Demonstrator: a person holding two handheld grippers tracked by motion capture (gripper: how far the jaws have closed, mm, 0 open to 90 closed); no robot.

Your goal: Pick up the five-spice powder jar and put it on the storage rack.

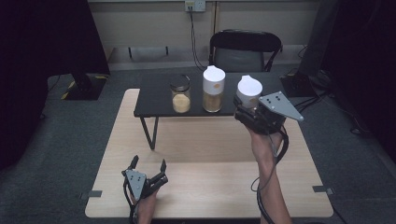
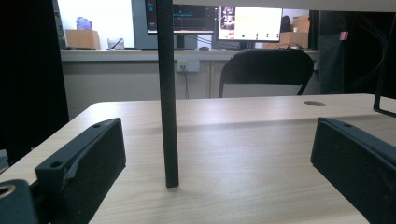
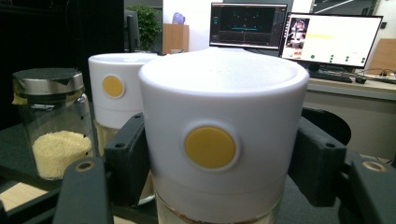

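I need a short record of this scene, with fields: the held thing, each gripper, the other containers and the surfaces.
held thing: white-capped jar, yellow dot on its cap
right gripper: fingers pressed on both sides of the white-capped jar, at the black shelf's right end
left gripper: open, nothing between its fingers, low over the wooden table
other containers: second white-capped jar and glass jar with dark lid, both on the black shelf
contents: pale yellow grains in the glass jar
background: black chair behind the shelf

Right gripper (image 1: 252, 113) apparently clamped on white-lidded jar (image 1: 248, 92), left gripper (image 1: 148, 169) spread on table (image 1: 210, 154)
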